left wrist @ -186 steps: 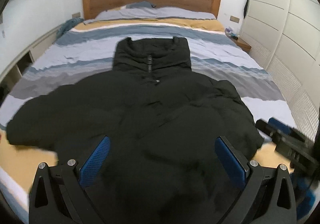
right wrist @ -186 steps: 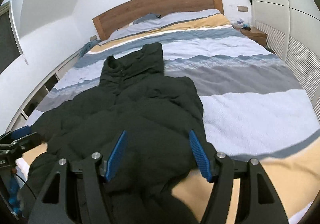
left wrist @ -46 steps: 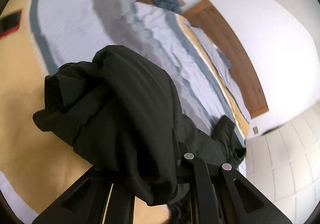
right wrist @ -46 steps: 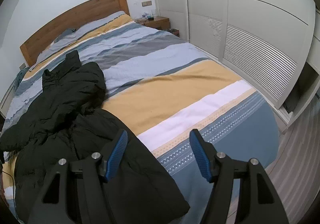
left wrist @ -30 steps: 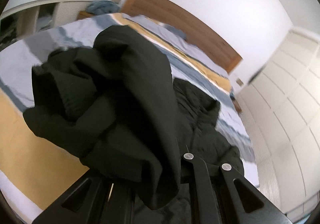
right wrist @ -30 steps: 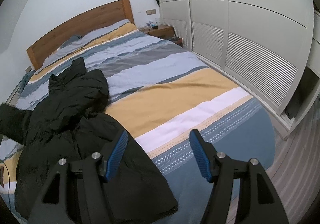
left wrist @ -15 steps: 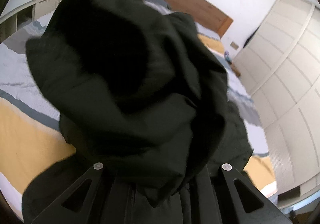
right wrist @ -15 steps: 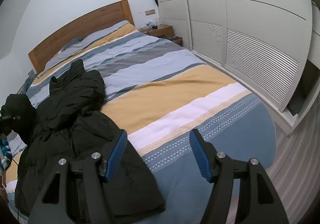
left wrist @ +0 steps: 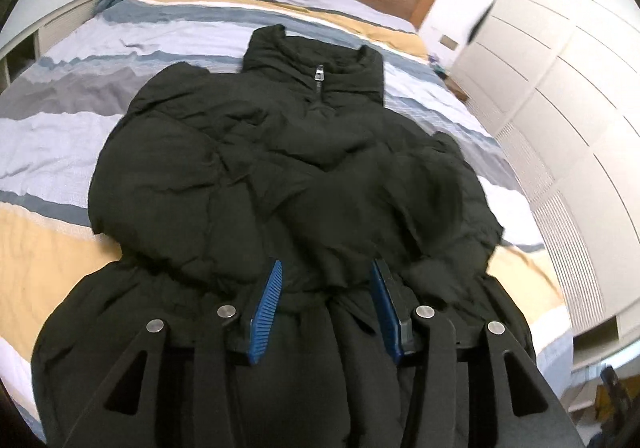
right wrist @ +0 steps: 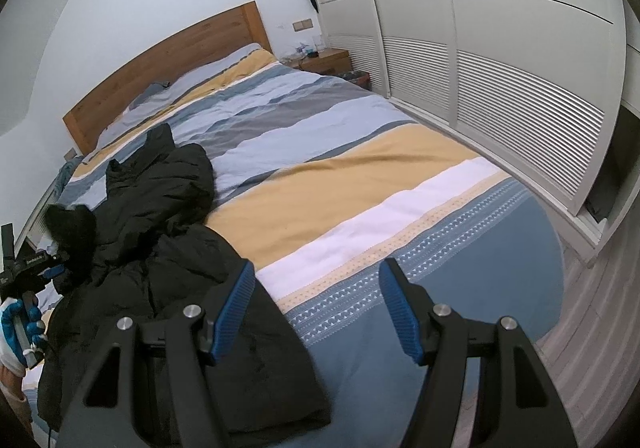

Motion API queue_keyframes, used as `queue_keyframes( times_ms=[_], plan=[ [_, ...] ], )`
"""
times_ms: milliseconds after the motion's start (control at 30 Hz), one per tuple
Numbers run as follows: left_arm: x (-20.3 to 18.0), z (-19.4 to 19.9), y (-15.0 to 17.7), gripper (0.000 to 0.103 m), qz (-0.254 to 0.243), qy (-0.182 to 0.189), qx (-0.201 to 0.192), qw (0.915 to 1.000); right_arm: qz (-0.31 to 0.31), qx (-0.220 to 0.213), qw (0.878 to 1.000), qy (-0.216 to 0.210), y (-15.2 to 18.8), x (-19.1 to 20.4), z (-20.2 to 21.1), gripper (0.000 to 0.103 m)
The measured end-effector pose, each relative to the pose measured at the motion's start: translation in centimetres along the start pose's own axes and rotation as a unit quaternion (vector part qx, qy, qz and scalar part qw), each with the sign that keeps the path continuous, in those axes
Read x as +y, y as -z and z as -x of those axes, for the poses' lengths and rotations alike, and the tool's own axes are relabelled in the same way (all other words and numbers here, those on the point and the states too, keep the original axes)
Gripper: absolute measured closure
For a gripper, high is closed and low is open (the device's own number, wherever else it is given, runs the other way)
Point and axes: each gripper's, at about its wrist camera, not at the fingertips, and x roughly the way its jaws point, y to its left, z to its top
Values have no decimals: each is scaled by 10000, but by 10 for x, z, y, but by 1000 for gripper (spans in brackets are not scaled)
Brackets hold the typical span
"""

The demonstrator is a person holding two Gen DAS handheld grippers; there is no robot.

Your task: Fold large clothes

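Sleeve [left wrist: 384,200] now dropped across black jacket [left wrist: 224,184]

Left gripper [left wrist: 326,284]: black frame, triangular cutouts, silver screws, ribbed blue pads [left wrist: 266,308]; right gripper [right wrist: 316,304]: same build; hand [right wrist: 18,328] wears blue-and-white glove; thin black cable hangs below it.

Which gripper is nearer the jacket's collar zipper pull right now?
Left. The left gripper hangs over the jacket, facing its zipper pull; the right gripper is off beside the hem.
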Motion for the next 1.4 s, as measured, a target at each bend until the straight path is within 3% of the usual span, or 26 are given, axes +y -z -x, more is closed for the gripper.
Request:
queue_keyframes(
  times_ms=[133,267,467,600,867,1033,1167,1400],
  plan=[
    [11,26,-6,49,40,-33,-153,9999,191,18,9996,-184,-1,17,-1,40],
    [38,54,-19,47,122,-333,-358,9987,482,51,9980,-412,-4,46,-5,40],
    [72,77,-48,45,139,-702,-608,9956,1233,163,9878,-935,-17,131,-24,40],
    [90,74,-65,44,131,-853,-651,9941,1799,227,9747,-1308,-25,203,-48,40],
    [112,15,-95,42,145,-977,-427,9942,2637,311,9435,-1981,-34,349,-109,40],
    [122,-31,-92,42,159,-987,-225,9947,3045,425,9261,-2188,-21,414,-154,40],
    [129,-63,-77,37,151,-1124,-36,9935,3244,587,9199,-2123,-3,440,-191,40],
    [135,-82,-60,29,194,-1228,-68,9922,3328,881,9178,-1978,15,420,-235,40]
  ],
)
